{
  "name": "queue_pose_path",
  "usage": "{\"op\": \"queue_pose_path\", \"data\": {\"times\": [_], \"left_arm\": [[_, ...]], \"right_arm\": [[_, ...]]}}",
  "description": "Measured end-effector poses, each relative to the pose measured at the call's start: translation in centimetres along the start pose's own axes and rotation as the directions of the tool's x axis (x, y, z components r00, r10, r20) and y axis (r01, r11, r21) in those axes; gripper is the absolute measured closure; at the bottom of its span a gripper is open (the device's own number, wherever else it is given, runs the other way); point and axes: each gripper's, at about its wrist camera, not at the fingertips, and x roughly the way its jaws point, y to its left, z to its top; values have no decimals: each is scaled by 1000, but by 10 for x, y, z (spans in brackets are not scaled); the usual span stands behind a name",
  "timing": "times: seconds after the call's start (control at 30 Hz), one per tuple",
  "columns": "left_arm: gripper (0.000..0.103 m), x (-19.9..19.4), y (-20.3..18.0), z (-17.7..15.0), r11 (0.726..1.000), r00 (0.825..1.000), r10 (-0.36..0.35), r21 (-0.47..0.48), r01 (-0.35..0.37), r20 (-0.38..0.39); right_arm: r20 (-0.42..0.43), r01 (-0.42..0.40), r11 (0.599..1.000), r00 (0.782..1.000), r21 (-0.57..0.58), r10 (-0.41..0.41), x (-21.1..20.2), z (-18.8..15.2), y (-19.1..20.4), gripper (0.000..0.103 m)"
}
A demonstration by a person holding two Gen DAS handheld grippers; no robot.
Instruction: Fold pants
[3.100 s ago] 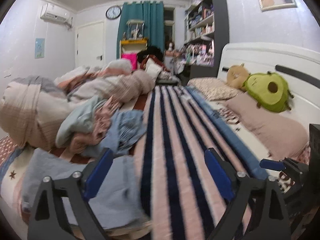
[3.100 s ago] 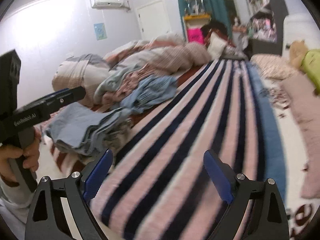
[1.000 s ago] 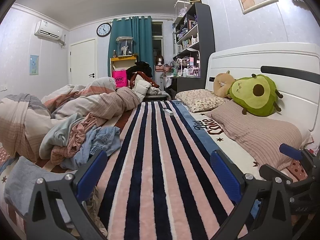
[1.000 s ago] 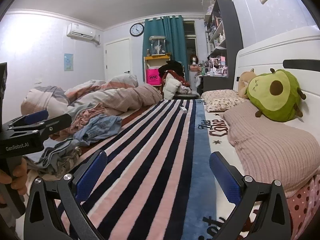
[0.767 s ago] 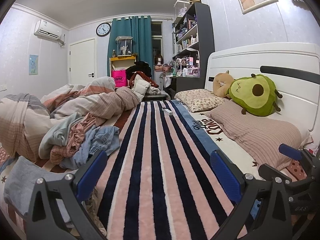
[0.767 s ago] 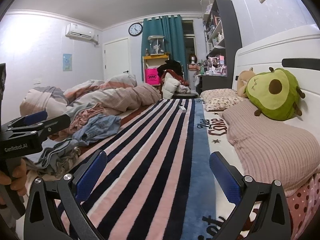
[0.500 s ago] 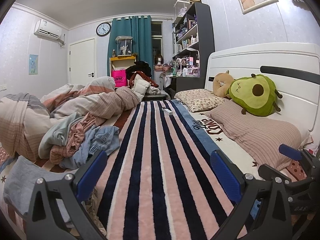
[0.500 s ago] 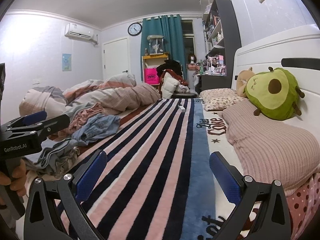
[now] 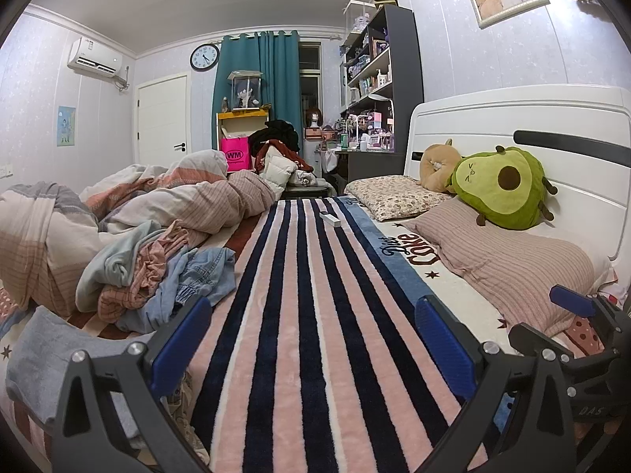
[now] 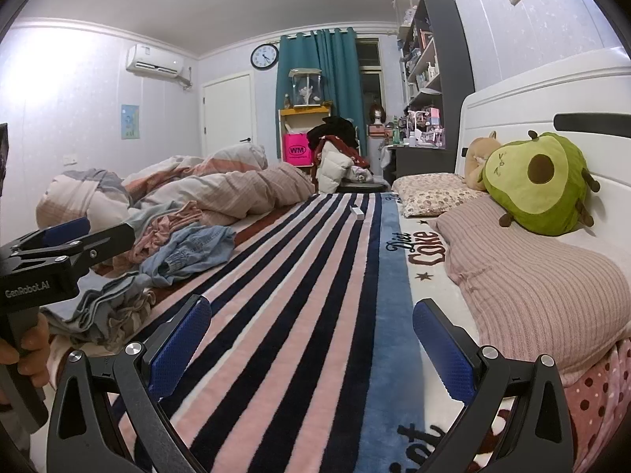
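Raised from their earlier downward tilt and now level, the left gripper (image 9: 313, 335) and right gripper (image 10: 311, 333) hover empty, fingers spread wide, above a striped blanket (image 9: 315, 315), while pants (image 9: 29, 351) lie crumpled at its left edge beside heaped laundry (image 9: 157, 268).

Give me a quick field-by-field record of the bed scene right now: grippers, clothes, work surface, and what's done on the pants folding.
left gripper: open, empty, over the bed
right gripper: open, empty, over the bed
clothes: crumpled heap with light blue denim garment at the left of the bed, untouched
work surface: pink, white and navy striped blanket
small white box: lying far up the blanket
green avocado plush: on the pillows, against the headboard
folding: not yet started
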Motion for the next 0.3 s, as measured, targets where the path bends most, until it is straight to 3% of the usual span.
{"op": "queue_pose_path", "data": {"times": [0.3], "left_arm": [[1,1,1,0,1000,1000,-1,-3,1,-2]], "right_arm": [[-2,0,1000,1000,1,0,0,0,-2,1]]}}
